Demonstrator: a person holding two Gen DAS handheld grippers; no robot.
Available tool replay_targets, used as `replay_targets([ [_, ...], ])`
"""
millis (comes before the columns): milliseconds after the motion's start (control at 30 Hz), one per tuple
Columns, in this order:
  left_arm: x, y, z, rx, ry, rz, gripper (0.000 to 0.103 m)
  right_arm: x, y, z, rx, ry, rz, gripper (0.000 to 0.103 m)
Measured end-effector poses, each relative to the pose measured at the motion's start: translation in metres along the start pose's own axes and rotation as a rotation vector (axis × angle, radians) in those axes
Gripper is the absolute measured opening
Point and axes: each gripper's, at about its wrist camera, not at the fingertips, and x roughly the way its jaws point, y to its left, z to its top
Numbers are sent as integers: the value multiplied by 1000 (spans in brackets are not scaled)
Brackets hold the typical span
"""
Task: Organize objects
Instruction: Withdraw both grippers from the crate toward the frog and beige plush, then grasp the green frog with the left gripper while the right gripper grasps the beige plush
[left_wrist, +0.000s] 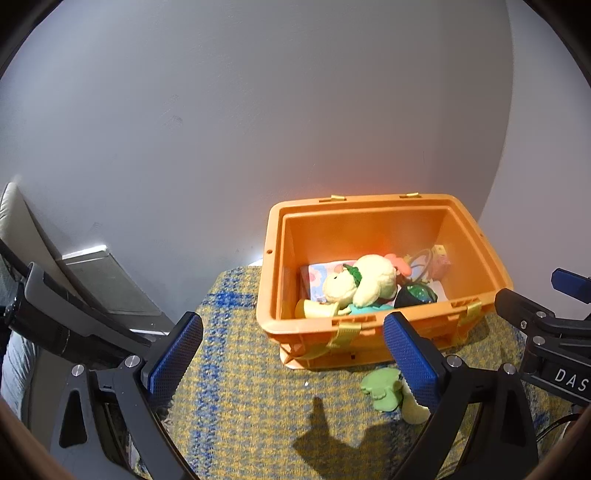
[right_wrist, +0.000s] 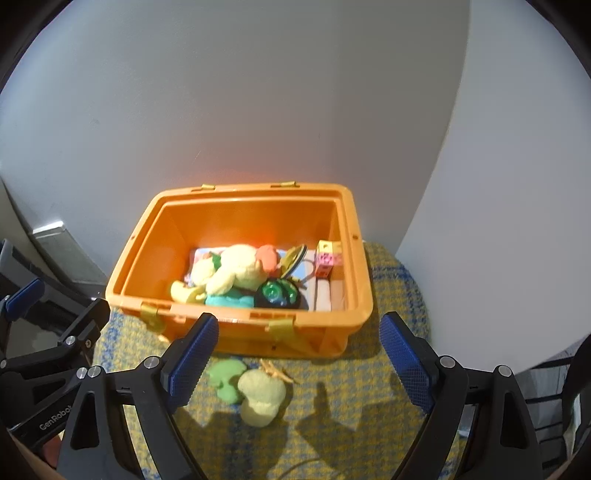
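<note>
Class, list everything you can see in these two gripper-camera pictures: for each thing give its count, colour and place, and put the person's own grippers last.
Storage bin: one, orange with yellow latches, on the rug against the wall.
Plush toy: one, pale yellow, inside the bin.
Block toy: one, yellow and pink, bin's right back corner.
Round toy: one, black and green, inside the bin at the front.
Loose soft toy: one, pale yellow and green, on the rug in front of the bin.
Rug: one, yellow and blue weave, under everything.
Wall: white, behind the bin.
Left gripper: one, black with blue pads, open, empty.
Right gripper: one, same colours, open, empty.
</note>
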Motion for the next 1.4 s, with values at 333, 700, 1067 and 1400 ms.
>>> replay_targets([
  [333,9,6,-39,-8,51,12,99,15,8,-36,1,60,3,89],
  [700,33,8,-75,-9,111,12,99,48,15,-71,14,140,6,89],
  [1067,64,9,-101,-17,164,16,99,89,20,-98,24,213,8,89],
  [1400,93,5,-111,-13,200,4,99,120,23,-109,41,271,11,88],
])
